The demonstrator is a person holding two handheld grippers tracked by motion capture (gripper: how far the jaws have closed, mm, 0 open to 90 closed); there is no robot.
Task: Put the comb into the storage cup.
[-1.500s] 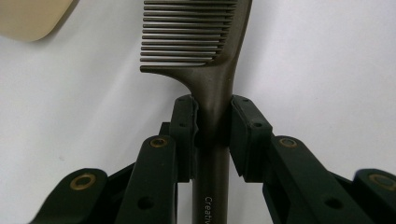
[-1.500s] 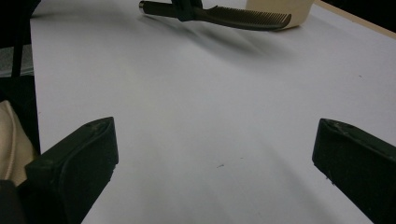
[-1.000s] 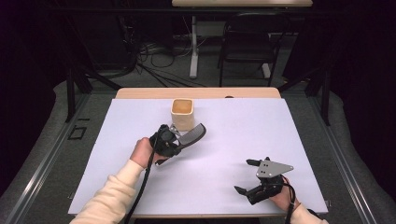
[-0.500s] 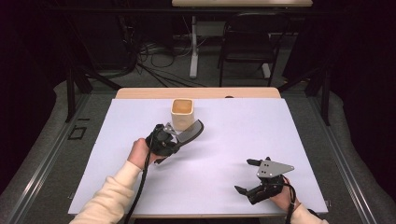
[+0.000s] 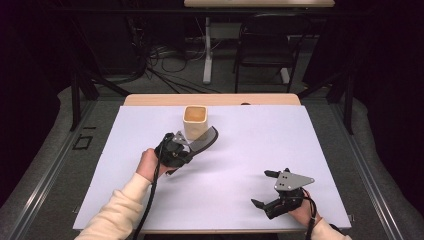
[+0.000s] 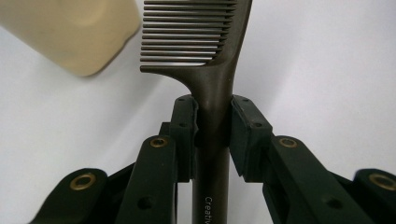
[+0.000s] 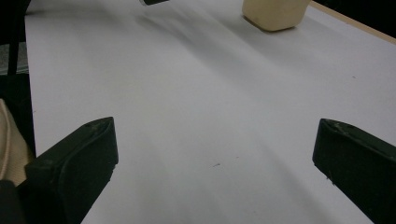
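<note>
Dark brown plastic comb (image 6: 212, 88) sits pinched by its handle between the pads of the left gripper (image 6: 213, 135), teeth end pointing away from the hand. From the high view the comb (image 5: 206, 141) juts up and to the right out of the left gripper (image 5: 186, 148), its toothed end just in front of the cream cup (image 5: 195, 121), held clear of the white table cover (image 5: 240, 170). Whether comb and cup touch, I cannot tell. Cup stands upright, open top, toward the far middle of the cover. Right gripper (image 5: 265, 189) rests low near the near right corner, well apart from the cup, jaws spread wide with bare cover between them (image 7: 215, 154).
</note>
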